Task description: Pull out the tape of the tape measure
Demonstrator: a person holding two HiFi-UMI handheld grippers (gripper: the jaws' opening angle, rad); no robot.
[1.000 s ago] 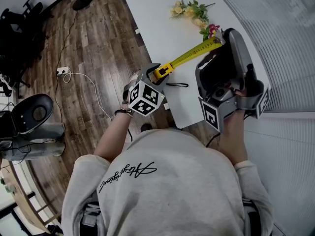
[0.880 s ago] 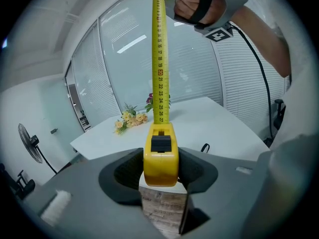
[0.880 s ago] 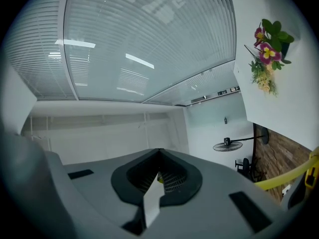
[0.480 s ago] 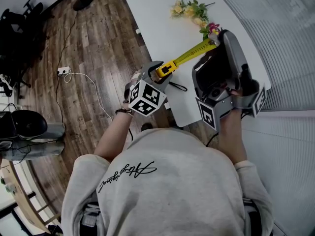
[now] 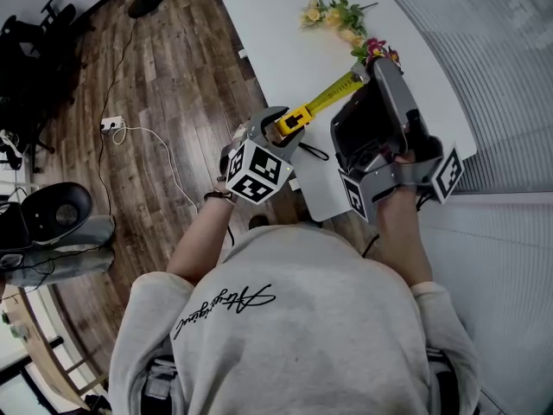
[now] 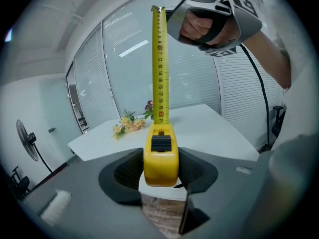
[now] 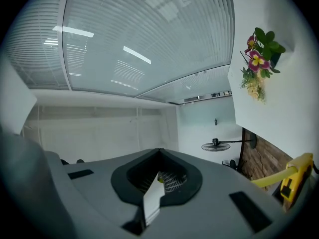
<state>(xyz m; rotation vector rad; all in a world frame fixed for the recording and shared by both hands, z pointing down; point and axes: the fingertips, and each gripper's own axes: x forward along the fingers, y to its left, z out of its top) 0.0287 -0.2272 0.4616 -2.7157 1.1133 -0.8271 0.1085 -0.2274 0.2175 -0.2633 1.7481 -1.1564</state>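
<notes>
My left gripper (image 5: 280,124) is shut on the yellow tape measure case (image 5: 292,121) over the near corner of the white table (image 5: 276,41). In the left gripper view the case (image 6: 160,153) sits upright between the two dark pads. The yellow tape (image 5: 328,99) runs from the case up and right to my right gripper (image 5: 363,73), which is shut on its end. From the left gripper's camera, the tape (image 6: 159,63) rises straight to the right gripper (image 6: 172,15). Only a sliver of yellow shows in the closed right gripper (image 7: 158,176); the case (image 7: 295,183) is at the right edge.
A bunch of artificial flowers (image 5: 341,20) lies on the far part of the table. The case's black wrist strap (image 5: 313,151) rests near the table's front corner. On the wooden floor to the left are a power strip with cable (image 5: 111,126) and a round chair (image 5: 56,210).
My right gripper has drifted a little left and toward me with the tape end still in it. The left gripper and the case have stayed put.
</notes>
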